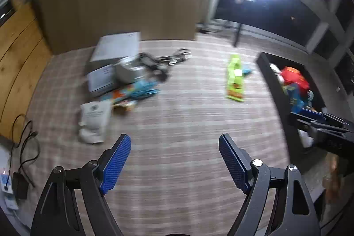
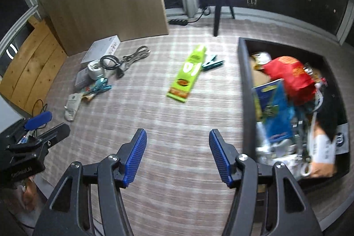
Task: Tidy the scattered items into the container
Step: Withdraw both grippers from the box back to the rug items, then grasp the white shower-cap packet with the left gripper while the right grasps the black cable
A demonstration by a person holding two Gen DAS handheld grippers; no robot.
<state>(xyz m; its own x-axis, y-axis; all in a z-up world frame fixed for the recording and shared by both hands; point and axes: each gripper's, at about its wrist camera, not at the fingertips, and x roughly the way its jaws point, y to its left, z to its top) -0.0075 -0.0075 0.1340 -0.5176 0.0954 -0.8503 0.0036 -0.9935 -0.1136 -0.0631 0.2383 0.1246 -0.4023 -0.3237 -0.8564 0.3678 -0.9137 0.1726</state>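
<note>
Left hand-held gripper point(image 1: 174, 143) and right hand-held gripper point(image 2: 178, 139) angled downward, jaws apart, empty.

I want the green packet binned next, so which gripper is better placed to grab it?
Probably the right gripper: its jaws stand open and empty, the green packet lies just ahead, and the black container sits right beside it. The left gripper, also open, sits nearer the far clutter.
</note>
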